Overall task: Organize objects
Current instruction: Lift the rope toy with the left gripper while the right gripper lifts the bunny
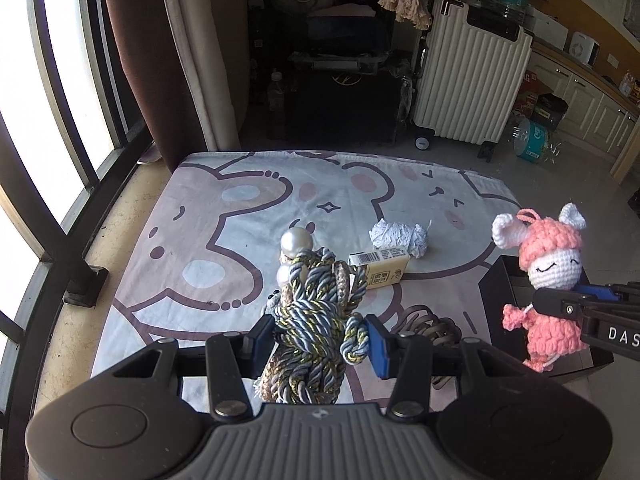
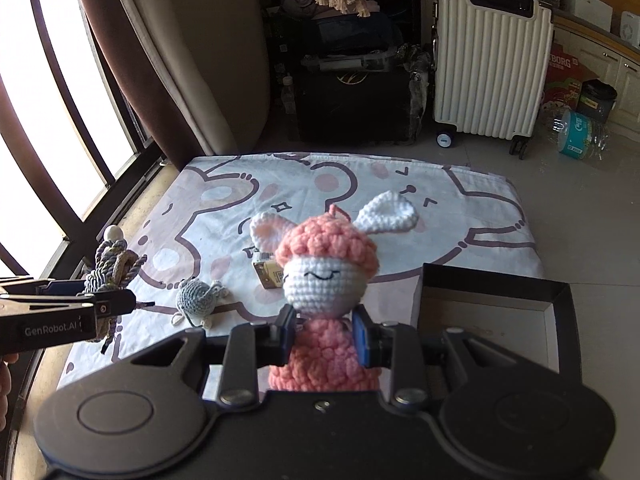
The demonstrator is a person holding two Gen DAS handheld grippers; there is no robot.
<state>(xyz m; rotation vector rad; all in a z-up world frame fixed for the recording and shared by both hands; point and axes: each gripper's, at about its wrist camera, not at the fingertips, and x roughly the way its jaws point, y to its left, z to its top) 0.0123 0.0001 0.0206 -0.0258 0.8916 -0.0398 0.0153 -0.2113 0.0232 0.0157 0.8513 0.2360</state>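
I'm seeing daylight pouring in hard from the window (image 1: 24,92) on the left, and it's blowing out to pure white in both views. The mat (image 2: 480,216) is catching that light evenly, while the back of the room (image 1: 340,60) is sinking into deep shadow. The fisheye is bending the window bars (image 2: 52,92) into curves near the edges. The gripper housings close to the lenses are reading soft; the mid-scene is staying sharp.
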